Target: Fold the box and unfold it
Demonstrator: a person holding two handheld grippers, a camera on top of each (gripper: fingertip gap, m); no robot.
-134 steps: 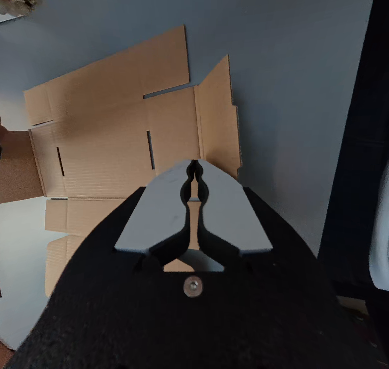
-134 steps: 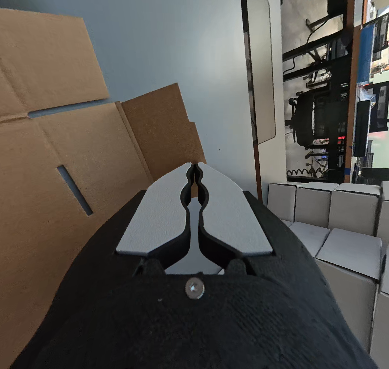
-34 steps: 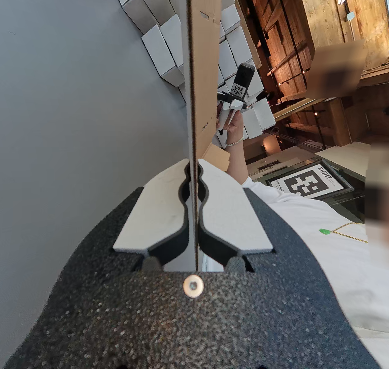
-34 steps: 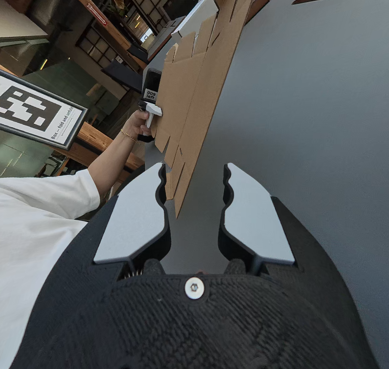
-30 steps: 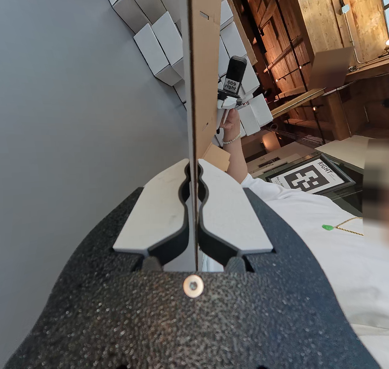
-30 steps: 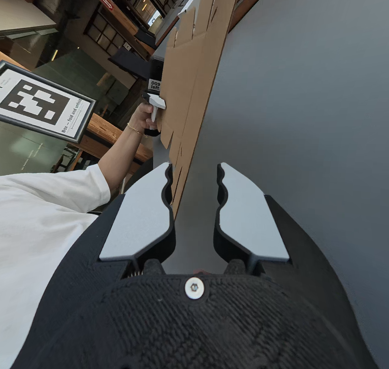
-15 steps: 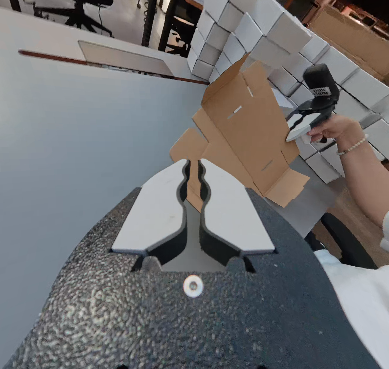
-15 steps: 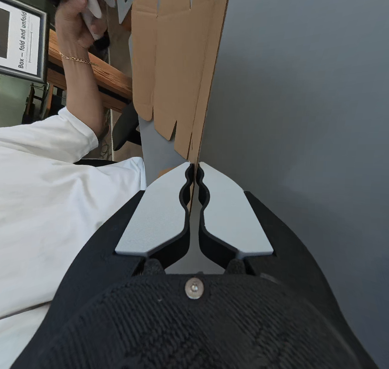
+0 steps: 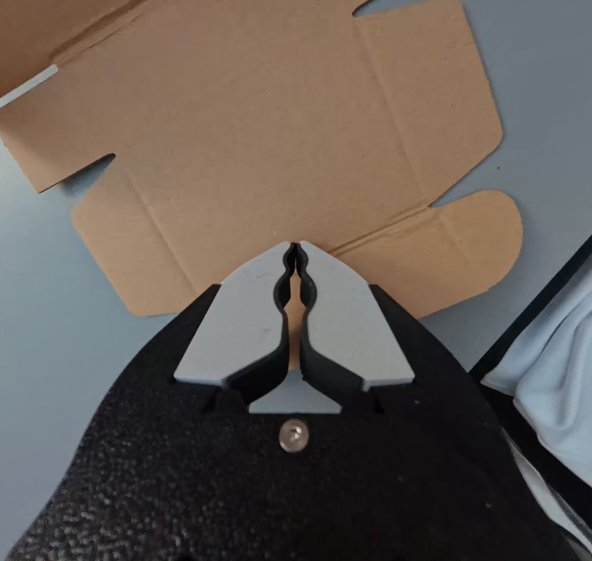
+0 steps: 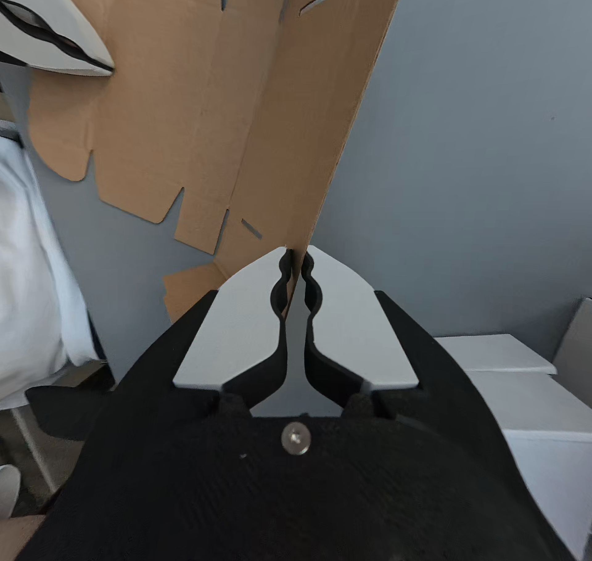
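The box is a flat brown cardboard blank (image 9: 256,123) lying on the grey table (image 9: 38,289), with creases, flaps and slots. My left gripper (image 9: 295,244) is shut with nothing between its fingers and points down at the sheet near a crease by the near edge. I cannot tell whether its tips touch the sheet. My right gripper (image 10: 296,251) is shut on the edge of one cardboard panel (image 10: 314,113), which stands up from the rest of the sheet (image 10: 160,113). The left gripper also shows at the top left of the right wrist view (image 10: 54,36).
White folded boxes (image 10: 499,356) stand at the lower right of the right wrist view. The person's white shirt is close by in the right wrist view (image 10: 25,257) and in the left wrist view (image 9: 560,385), past the table's black edge (image 9: 528,305).
The left gripper let go of the upright sheet, stayed shut and now points down over it. The right gripper closed on the sheet's edge. The sheet came down onto the table.
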